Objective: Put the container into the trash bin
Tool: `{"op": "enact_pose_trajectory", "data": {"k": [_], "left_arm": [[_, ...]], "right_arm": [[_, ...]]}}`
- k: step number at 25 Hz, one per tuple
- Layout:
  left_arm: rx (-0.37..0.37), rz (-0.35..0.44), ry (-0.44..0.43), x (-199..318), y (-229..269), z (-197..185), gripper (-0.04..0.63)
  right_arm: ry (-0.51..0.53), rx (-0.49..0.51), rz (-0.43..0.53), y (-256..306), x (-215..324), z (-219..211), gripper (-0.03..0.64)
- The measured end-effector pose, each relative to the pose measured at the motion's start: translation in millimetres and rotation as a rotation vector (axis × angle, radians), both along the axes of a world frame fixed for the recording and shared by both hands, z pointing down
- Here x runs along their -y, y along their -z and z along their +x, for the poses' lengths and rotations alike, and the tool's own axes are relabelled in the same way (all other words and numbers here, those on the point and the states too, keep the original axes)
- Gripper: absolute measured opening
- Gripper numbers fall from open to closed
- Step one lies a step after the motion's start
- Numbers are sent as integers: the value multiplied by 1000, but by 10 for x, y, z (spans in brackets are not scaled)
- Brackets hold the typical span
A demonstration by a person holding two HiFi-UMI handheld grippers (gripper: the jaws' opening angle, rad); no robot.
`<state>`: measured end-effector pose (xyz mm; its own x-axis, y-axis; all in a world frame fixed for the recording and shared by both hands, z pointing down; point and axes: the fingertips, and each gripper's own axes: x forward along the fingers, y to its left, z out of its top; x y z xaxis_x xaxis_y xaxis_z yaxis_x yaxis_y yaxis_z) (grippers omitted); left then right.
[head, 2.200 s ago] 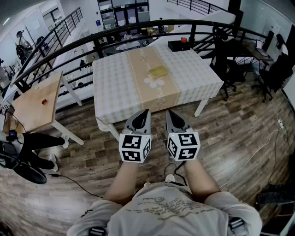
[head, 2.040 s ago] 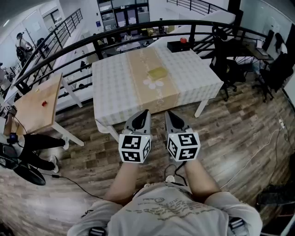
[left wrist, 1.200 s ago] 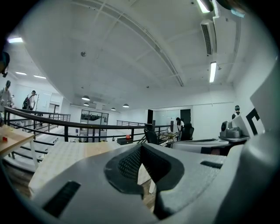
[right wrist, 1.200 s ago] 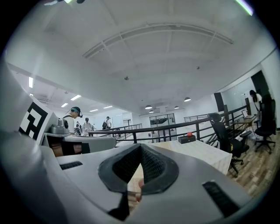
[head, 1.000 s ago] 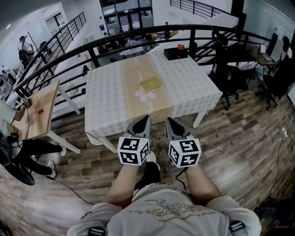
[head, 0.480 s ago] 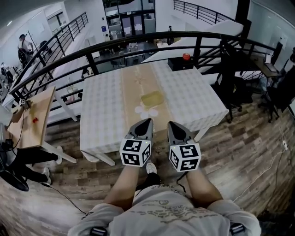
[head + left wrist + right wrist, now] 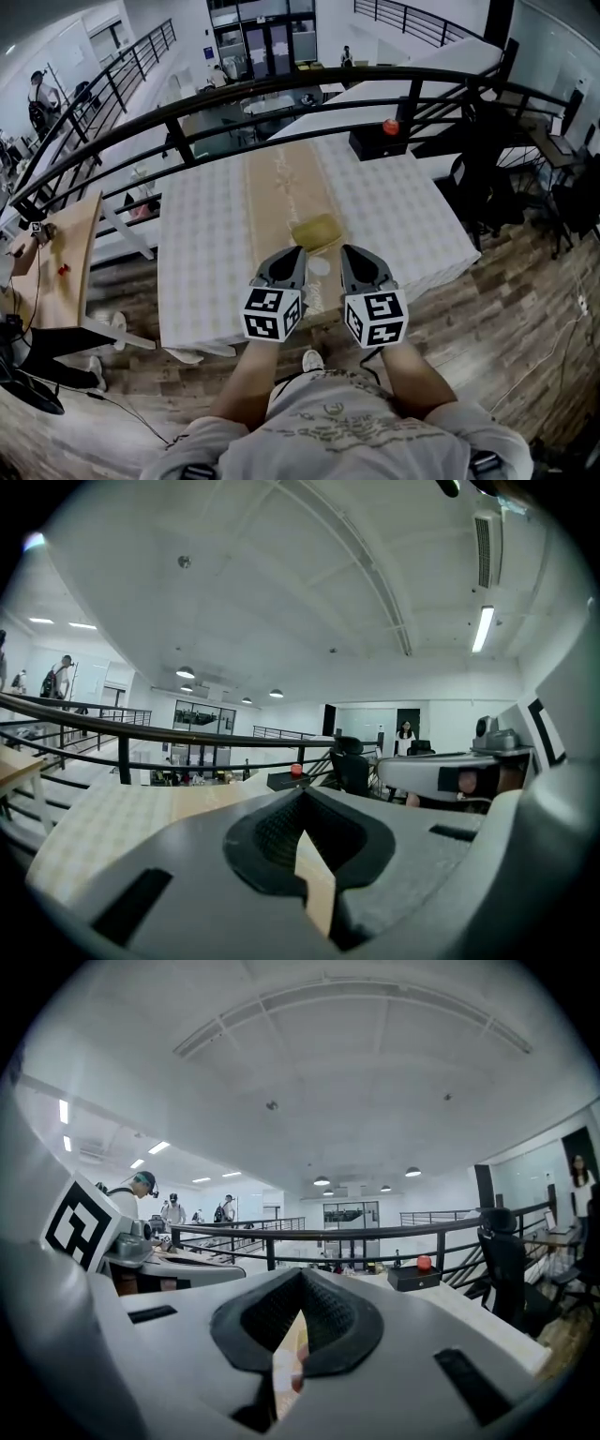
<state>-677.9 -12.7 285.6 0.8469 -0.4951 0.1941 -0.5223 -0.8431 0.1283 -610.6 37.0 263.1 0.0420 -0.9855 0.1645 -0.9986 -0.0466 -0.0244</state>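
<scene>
The container (image 7: 316, 231) is a flat yellowish box lying on the tan runner of a table (image 7: 202, 253) with a checked cloth. My left gripper (image 7: 297, 251) and right gripper (image 7: 346, 250) are held side by side over the table's near edge, just short of the container. Both are shut with nothing between the jaws. In the left gripper view the left gripper (image 7: 302, 801) shows its jaws meeting at the tip. The right gripper (image 7: 301, 1281) looks the same in its own view. No trash bin is in view.
A black box with a red button (image 7: 380, 139) sits at the table's far right corner. A black railing (image 7: 187, 117) runs behind the table. A wooden side table (image 7: 54, 267) stands at the left, dark office chairs (image 7: 492, 183) at the right. People stand far off.
The person has walked up to the table. Both grippers, still shut, have come from over the floor to over the table's near edge, close to the container.
</scene>
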Motion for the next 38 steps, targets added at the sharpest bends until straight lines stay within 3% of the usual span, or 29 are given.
{"op": "enact_pose_trajectory", "data": {"k": [11,21,28,33,38], "left_arm": [[56,-29,-64,673,-213,356,-5],[282,-44,-228,816,-998,776,3],[488,-18,-400,781,-1613,1163,114],[689,24,-430,890,-2081,1316,120],[801,4,-471,931,-2509,1381,120]], "right_arm": [[-48,20,-47,-191,678,394,-11],[-68,53,-134,-495,827,799,-11],[-72,92,-179,-712,855,1117,-11],[-70,102,-199,-807,882,1314,-11],[-66,102,-217,-886,894,1443,-11]]}}
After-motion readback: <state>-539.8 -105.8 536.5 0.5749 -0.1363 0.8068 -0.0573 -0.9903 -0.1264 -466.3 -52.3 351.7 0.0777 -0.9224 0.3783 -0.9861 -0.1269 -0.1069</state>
